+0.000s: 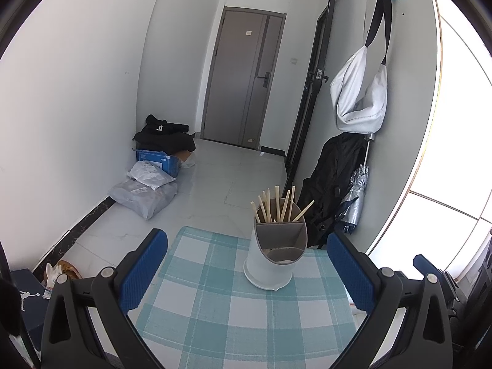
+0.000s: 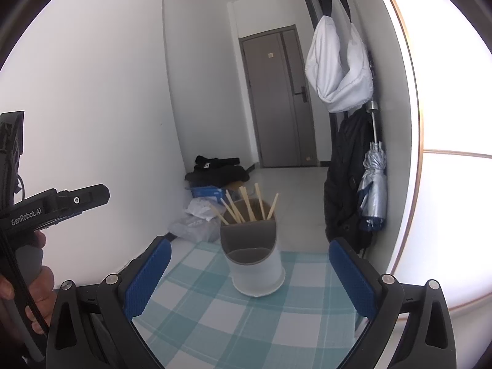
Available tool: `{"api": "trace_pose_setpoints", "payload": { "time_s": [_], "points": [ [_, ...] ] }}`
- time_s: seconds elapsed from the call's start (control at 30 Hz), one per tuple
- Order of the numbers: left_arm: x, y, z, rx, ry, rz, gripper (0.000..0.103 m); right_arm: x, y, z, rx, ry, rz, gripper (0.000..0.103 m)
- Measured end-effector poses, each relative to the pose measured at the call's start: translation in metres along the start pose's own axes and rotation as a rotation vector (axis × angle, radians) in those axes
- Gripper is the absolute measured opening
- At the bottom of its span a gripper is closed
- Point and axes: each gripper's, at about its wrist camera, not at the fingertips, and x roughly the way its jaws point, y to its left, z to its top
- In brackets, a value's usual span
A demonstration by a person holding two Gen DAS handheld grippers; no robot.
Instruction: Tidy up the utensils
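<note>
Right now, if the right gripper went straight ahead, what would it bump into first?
Probably the utensil holder with the chopsticks in it: it stands on the checked tablecloth between the open right gripper fingers, slightly left of centre. Depth is hard to judge.

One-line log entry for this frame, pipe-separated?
left claw: open, empty | right claw: open, empty | chopsticks: upright in holder's rear compartment | utensil holder: on checked cloth, untouched

We locate the utensil holder (image 1: 275,255) on the tablecloth (image 1: 215,307). Chopsticks (image 1: 278,204) stand in its rear compartment. The door (image 1: 243,83) lies far behind.
</note>
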Motion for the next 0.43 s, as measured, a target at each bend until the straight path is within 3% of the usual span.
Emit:
{"api": "trace_pose_setpoints", "payload": {
  "time_s": [0.43],
  "points": [
    [0.0005, -0.0020, -0.0017, -0.002, 0.001, 0.035, 0.102, 0.0021, -0.0038, -0.0019, 0.019, 0.012, -0.006, 0.103]
  ]
}}
